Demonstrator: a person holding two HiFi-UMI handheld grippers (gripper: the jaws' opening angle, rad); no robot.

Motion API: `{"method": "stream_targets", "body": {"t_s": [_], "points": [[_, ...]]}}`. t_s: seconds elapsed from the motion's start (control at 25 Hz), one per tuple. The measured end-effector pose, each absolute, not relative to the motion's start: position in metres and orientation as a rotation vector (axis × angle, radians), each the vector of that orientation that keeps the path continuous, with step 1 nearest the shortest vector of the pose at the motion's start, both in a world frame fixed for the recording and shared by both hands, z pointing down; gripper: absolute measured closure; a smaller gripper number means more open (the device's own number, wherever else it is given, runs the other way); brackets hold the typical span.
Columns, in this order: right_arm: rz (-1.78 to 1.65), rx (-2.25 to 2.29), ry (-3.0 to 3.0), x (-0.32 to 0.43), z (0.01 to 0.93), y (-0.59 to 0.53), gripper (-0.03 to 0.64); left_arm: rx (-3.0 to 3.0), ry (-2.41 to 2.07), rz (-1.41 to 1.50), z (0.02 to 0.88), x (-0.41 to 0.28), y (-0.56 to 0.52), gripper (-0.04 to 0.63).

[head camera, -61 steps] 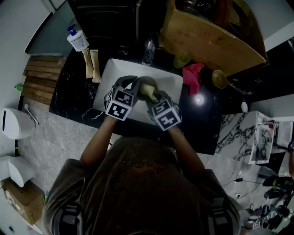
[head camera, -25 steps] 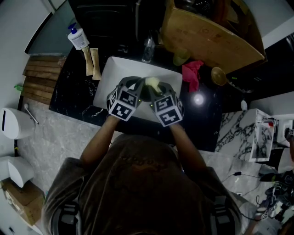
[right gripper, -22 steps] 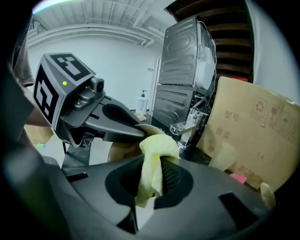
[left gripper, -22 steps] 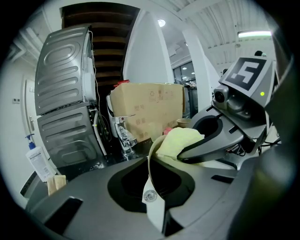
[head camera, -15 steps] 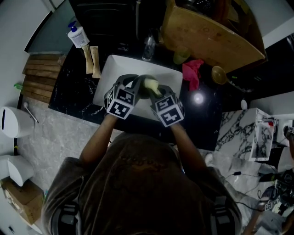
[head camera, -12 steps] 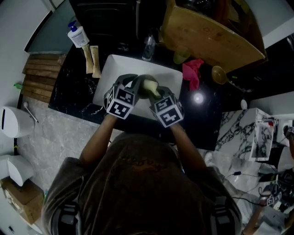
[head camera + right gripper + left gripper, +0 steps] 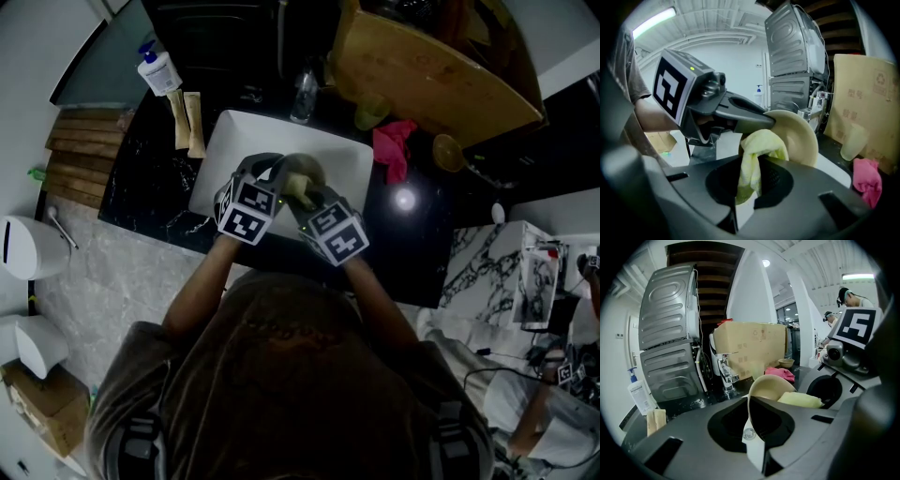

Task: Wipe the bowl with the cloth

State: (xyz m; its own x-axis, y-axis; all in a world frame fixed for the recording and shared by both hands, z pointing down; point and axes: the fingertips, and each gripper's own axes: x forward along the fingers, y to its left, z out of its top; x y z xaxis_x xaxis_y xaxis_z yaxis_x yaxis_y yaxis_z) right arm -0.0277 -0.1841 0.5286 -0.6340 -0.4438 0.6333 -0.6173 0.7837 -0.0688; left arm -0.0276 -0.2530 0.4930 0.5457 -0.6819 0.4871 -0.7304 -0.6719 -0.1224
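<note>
Over the white sink (image 7: 225, 150) I hold a beige bowl (image 7: 768, 386) (image 7: 802, 136) on edge, my left gripper (image 7: 751, 430) (image 7: 272, 178) shut on its rim. My right gripper (image 7: 749, 187) (image 7: 302, 199) is shut on a yellow-green cloth (image 7: 757, 149) (image 7: 800, 400) (image 7: 300, 183), which presses against the bowl's inner face. In the head view the two marker cubes hide most of the bowl.
A chrome faucet (image 7: 724, 376) stands behind the sink. On the black counter lie a pink cloth (image 7: 394, 152) (image 7: 868, 180), a green cup (image 7: 371, 114), a small brown bowl (image 7: 448, 157), a soap bottle (image 7: 157, 75) and a cardboard box (image 7: 427, 70).
The right gripper has drawn the cloth a little towards me and to the left across the bowl. The left gripper and bowl have hardly moved.
</note>
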Motion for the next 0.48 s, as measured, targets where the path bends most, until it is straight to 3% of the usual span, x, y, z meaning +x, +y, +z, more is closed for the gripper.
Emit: {"method": "stream_targets", "body": {"t_s": [0.48], "points": [[0.483, 0.837, -2.463, -0.014, 0.52, -0.188, 0.595, 2.615, -1.261, 0.754, 0.498, -0.046, -0.263, 0.578]]}}
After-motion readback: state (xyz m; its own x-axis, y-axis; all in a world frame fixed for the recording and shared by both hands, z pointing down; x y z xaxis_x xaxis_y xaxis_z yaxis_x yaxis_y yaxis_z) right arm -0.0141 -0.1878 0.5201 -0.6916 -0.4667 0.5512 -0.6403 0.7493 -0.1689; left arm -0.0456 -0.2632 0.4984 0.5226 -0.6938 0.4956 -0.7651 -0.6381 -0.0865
